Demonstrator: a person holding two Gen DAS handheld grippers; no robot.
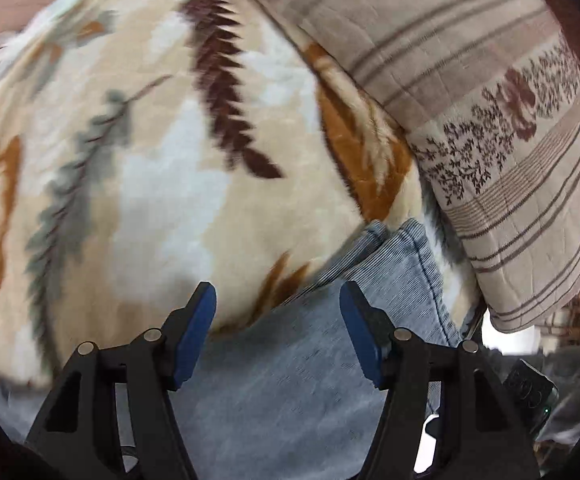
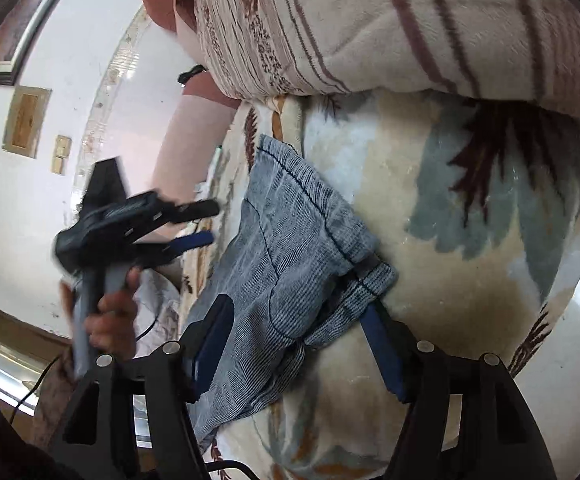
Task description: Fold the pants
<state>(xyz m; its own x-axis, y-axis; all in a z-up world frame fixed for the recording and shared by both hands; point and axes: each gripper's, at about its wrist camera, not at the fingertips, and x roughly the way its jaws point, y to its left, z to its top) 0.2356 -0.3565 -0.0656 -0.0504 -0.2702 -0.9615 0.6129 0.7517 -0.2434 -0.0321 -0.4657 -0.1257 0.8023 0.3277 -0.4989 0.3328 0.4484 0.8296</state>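
Right wrist view: the right tool [image 2: 296, 344] points forward and down with its blue pads spread, and the hem end of the pants [image 2: 290, 240] lies between them. The cloth drapes over the left pad, but the pads do not press on it, so this is no pinch. The pants are grey-blue denim, lying doubled on the bed's leaf-patterned blanket [image 2: 470, 280] just ahead of the tool. Beyond them a striped quilt [image 2: 370, 20] is bunched along the far side. Off to the left, the left tool [image 2: 205, 224] is in the air in a hand [image 2: 109, 316], blurred, its two fingers apart with nothing between them.

Left wrist view: the left tool [image 1: 277, 332] looks almost straight down, pads wide, empty, hovering over pale denim with the stitched hem of the pants [image 1: 394, 276] just ahead and to the right. Blanket fills the far field.

My read: a fold has just been laid and let go, and the hands are going for fresh holds. The next move calls for both tools to pinch matching edges of the doubled cloth, catching all layers, then carry them over evenly so the layers don't skew.
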